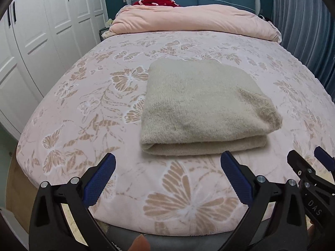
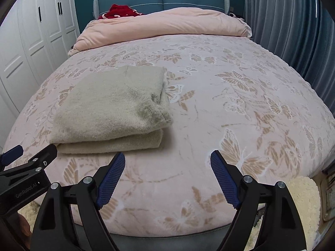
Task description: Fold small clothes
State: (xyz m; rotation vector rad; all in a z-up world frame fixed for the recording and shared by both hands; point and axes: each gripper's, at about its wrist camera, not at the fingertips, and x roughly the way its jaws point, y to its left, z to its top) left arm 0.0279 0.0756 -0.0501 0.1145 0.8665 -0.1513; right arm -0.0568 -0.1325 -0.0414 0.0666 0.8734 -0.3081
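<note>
A beige knitted sweater (image 1: 201, 108) lies folded into a thick rectangle on the pink butterfly-print bed (image 1: 104, 96); it also shows in the right wrist view (image 2: 111, 108) at the left. My left gripper (image 1: 167, 161) is open and empty, just in front of the sweater's near edge, apart from it. My right gripper (image 2: 167, 159) is open and empty, to the right of the sweater's near corner, over bare bedspread (image 2: 240, 104). The right gripper shows at the right edge of the left view (image 1: 309, 163); the left one at the left edge of the right view (image 2: 31, 156).
A rolled pink duvet (image 1: 194, 21) lies across the head of the bed with a red garment (image 1: 159, 0) behind it. White wardrobe doors (image 1: 41, 41) stand left, grey-blue curtains (image 2: 293, 31) right. A fluffy cream rug (image 2: 303, 198) lies beside the bed's near right corner.
</note>
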